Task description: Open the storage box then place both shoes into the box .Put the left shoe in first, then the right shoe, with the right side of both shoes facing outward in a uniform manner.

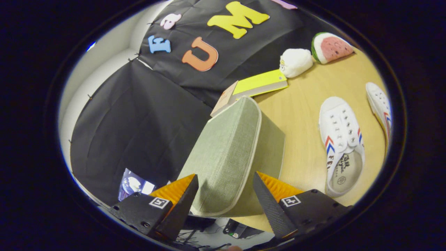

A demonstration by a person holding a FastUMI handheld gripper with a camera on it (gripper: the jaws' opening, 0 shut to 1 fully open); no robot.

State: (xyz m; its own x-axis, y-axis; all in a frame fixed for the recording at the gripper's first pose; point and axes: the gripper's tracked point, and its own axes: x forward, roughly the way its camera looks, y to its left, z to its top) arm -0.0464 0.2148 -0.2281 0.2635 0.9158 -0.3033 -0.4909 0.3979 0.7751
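So the gripper [225, 195] has its fingers spread wide, and the near end of the green fabric storage box [230, 153] sits right in the gap between them. Can't really tell if either finger is touching the fabric, but they're not clamped on it. The box runs away from the fingers toward the black cloth wall, and its lid looks down, with pale piping round the edge. The whole view is tilted hard, so the wooden table [299, 108] slopes up to the right. Off to the right of the box, well clear of the fingers, lies one white shoe [339, 143] with red and blue stripes, opening facing the near side, and a second white shoe [380, 104] lies past it, farther right. Beyond the far end of the box there's a yellow book [259, 83], nearly touching the box, then a white plush toy [295, 62] and a watermelon slice plush [330, 47] by the wall. Nothing sits between the box and the shoes.
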